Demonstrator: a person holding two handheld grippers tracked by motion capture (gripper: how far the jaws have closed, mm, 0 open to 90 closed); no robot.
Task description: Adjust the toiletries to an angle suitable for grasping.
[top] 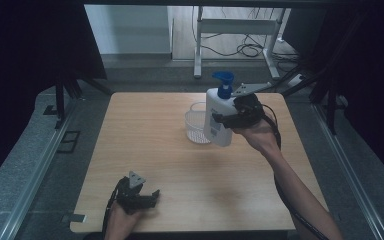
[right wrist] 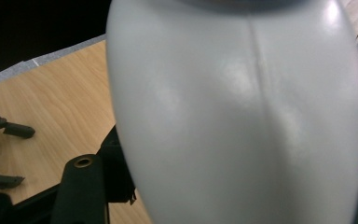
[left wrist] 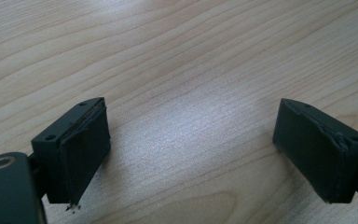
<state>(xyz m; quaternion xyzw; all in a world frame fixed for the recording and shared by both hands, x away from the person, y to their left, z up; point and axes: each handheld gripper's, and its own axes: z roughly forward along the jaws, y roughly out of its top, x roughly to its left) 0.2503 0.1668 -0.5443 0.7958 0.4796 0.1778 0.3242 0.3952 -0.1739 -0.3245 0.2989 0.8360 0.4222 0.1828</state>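
A white plastic pump bottle [top: 218,117] with a blue pump head [top: 224,82] on top is held up above a light wooden table [top: 145,145], seen from a camera looking down from the person's side. The bottle has a tall, rounded body, smooth and slightly glossy, with a small printed label on its front too blurred to read. In the right gripper view its pale side [right wrist: 242,116] shows very close, with a faint moulded seam running down it. The right gripper [top: 232,117], held in the person's right hand, is clamped around the middle of the bottle from the bottle's right side, and the bottle stands roughly upright, leaning a little. It sits in the far right part of the table area, just in front of and partly covering a small clear plastic basket [top: 196,126] that rests on the wood. The left gripper [top: 147,198] lies low near the front left edge of the table, well apart from the bottle, in the person's left hand. In the left gripper view its two black padded jaws are spread wide with bare wood grain between them, gripping nothing
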